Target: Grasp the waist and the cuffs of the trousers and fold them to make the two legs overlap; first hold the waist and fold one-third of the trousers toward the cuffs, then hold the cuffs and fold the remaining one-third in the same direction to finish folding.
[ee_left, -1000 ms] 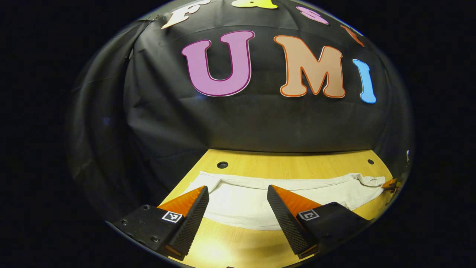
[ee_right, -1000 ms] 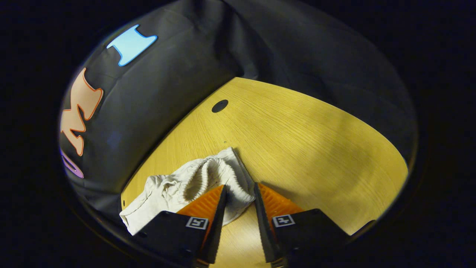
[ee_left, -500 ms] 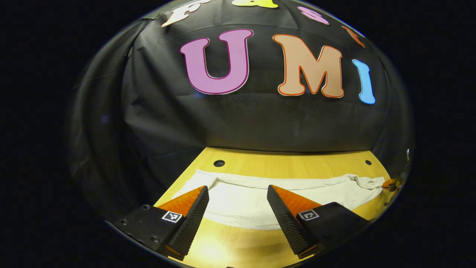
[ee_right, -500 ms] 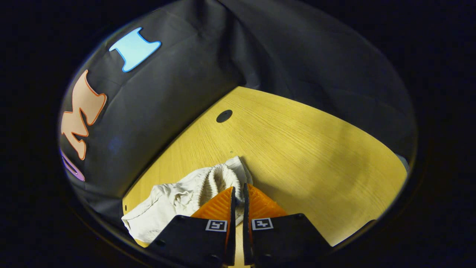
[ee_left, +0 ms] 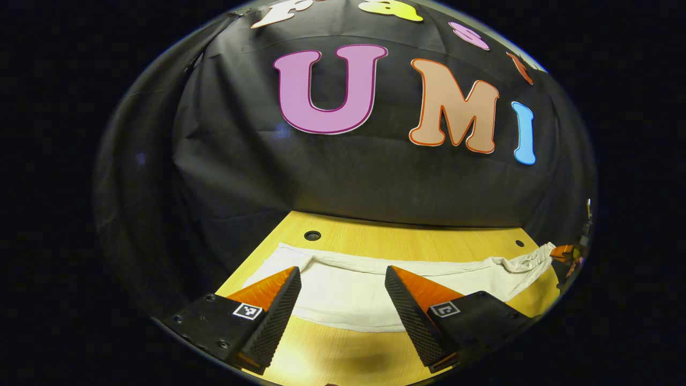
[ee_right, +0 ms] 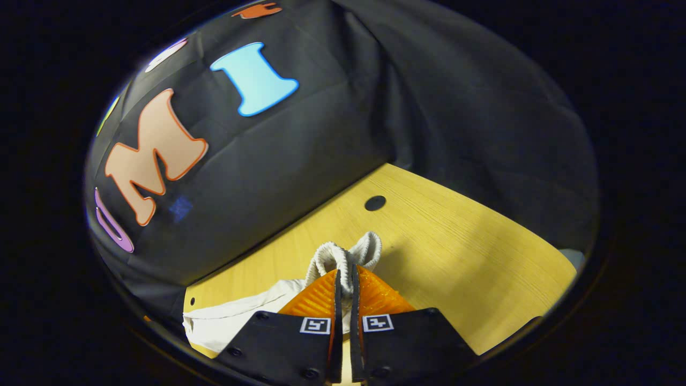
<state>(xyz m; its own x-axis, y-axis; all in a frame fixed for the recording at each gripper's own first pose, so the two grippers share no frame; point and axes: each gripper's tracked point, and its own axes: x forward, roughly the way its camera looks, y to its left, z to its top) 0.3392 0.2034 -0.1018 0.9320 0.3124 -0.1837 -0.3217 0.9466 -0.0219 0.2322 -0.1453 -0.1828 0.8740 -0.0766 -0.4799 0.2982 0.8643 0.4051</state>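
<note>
Wooden table (ee_left: 375,246), one trousers (ee_left: 343,292), two grippers (ee_right: 343,276)

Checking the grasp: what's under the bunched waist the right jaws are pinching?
Under the lifted waist, bare wooden table shows beyond it. The right gripper hides the fabric below the pinch, so layers gripped can't be counted. The rest of the trousers trails down to the table.

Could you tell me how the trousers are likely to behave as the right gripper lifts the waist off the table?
Probably floppy: the trousers lie flat and creased on the table, so they should drape and trail. The gathered waist bunches between the right gripper fingers, suggesting thin, light cloth. It may sag or slip where the left gripper hangs open, unsupported.
</note>
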